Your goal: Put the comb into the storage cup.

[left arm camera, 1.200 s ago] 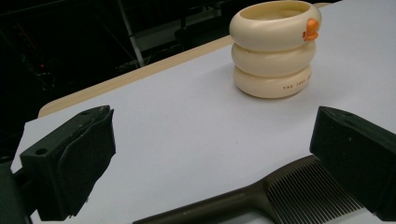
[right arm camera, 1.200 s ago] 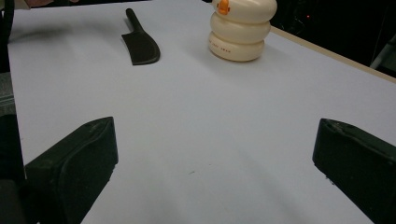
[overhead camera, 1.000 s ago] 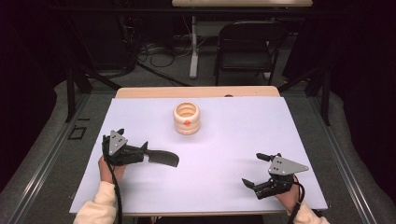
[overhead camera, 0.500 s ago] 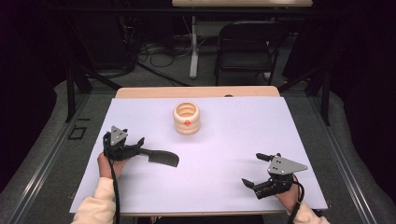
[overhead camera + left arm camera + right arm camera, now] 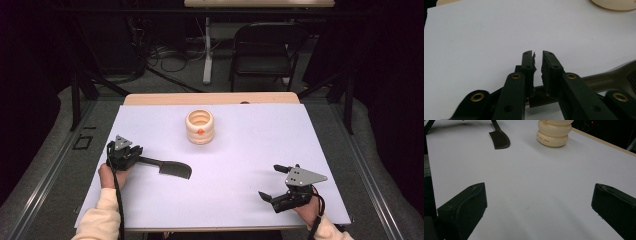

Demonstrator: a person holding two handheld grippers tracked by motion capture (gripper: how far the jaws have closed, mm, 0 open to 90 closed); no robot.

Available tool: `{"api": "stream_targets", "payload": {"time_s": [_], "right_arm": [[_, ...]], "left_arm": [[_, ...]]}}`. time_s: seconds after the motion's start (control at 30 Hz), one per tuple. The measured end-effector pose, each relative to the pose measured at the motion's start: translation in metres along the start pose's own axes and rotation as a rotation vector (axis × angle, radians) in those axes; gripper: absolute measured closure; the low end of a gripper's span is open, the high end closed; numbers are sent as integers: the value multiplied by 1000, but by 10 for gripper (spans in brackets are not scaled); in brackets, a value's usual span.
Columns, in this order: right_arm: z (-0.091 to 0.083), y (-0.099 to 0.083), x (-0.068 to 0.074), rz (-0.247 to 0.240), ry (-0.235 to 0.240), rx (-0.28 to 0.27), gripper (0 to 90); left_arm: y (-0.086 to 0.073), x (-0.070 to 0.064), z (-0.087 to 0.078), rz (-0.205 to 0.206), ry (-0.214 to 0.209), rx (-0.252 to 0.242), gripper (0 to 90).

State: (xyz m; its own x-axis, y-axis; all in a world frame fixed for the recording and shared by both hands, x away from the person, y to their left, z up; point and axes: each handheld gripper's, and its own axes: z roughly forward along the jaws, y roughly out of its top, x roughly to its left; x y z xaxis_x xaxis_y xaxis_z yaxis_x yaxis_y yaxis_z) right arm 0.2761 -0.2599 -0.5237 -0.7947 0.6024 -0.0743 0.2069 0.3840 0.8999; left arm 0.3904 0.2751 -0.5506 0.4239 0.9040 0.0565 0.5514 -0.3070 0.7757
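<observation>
A dark comb [image 5: 172,168] with a long handle lies on the white sheet [image 5: 240,150] at the left. My left gripper [image 5: 136,158] is shut on the handle's end. In the left gripper view the jaws [image 5: 537,53] stand nearly together and the comb's handle [image 5: 599,77] runs off to the right from between their bases. A cream ribbed container [image 5: 199,126] stands upright at the middle back, with an orange mark on its side. My right gripper [image 5: 268,181] rests open at the front right, nothing between its wide jaws [image 5: 539,195]. The right gripper view also holds the comb [image 5: 499,138] and the container [image 5: 552,133].
The white sheet covers a wooden table whose bare edge [image 5: 210,98] shows at the back. A black chair [image 5: 265,50] and floor cables [image 5: 165,55] lie beyond the table. Wide bare sheet spreads between the two grippers.
My left gripper has turned and shifted slightly left with the comb's handle in it; the comb's head has barely moved. The right gripper has stayed still and open.
</observation>
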Motion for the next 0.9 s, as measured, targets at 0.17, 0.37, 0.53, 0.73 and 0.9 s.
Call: {"api": "stream_targets", "payload": {"time_s": [0.17, 0.37, 0.53, 0.73, 0.9], "right_arm": [[-1, 0, 1, 1, -3, -1, 0], [0, 0, 0, 0, -4, 2, 0], [-1, 0, 1, 0, -4, 0, 0], [-2, 0, 1, -2, -7, -1, 0], [-3, 0, 1, -2, -9, -1, 0]], "left_arm": [[0, 1, 2, 9, 8, 27, 891], [-1, 2, 6, 24, 15, 67, 897], [-1, 1, 7, 55, 14, 98, 898], [-2, 1, 6, 81, -2, 123, 897], [-4, 0, 3, 90, -15, 152, 897]]}}
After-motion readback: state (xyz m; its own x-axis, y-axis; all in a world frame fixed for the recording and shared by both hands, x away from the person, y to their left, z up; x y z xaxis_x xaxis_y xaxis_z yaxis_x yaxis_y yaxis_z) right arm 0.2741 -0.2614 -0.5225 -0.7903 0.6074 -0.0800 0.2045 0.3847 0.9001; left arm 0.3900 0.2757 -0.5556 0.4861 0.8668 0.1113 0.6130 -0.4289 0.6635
